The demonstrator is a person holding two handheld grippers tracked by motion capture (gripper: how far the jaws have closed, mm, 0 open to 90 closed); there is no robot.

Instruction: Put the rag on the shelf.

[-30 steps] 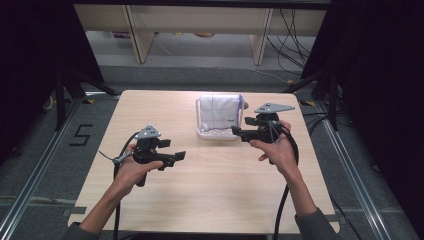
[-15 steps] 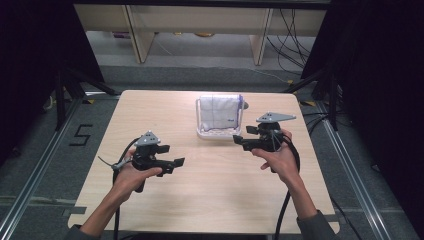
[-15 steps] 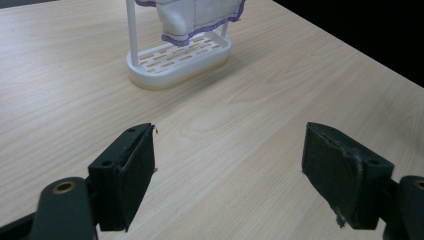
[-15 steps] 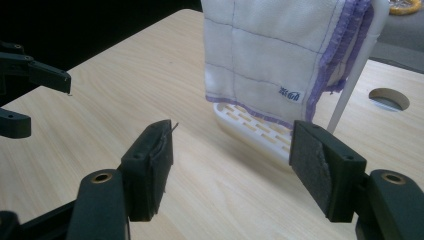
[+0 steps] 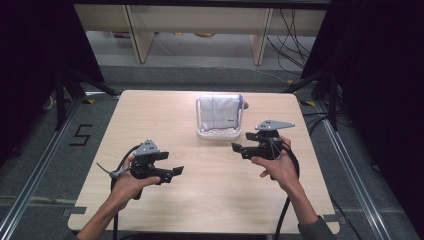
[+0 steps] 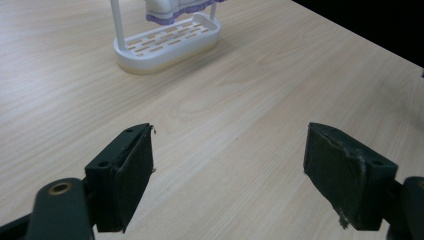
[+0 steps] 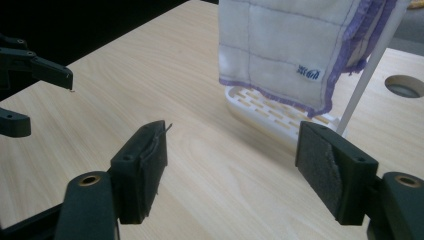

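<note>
White cloth [image 5: 218,111] hangs on its rack [image 5: 218,133] near the table's [image 5: 150,110] far edge, untouched, as both wide-open grippers, left [image 5: 172,168] and right [image 5: 237,149], have drawn back toward the near edge.

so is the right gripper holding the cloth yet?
No. In the right gripper view the right gripper stands open with nothing between its jaws, and the cloth hangs on the rack beyond them.

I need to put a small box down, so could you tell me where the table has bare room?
The table is bare left of the white rack, from the far edge to the left gripper. The near strip between both forearms is free too. It is tighter at far right, where the cloth hangs on the rack and the right gripper hovers close.
</note>
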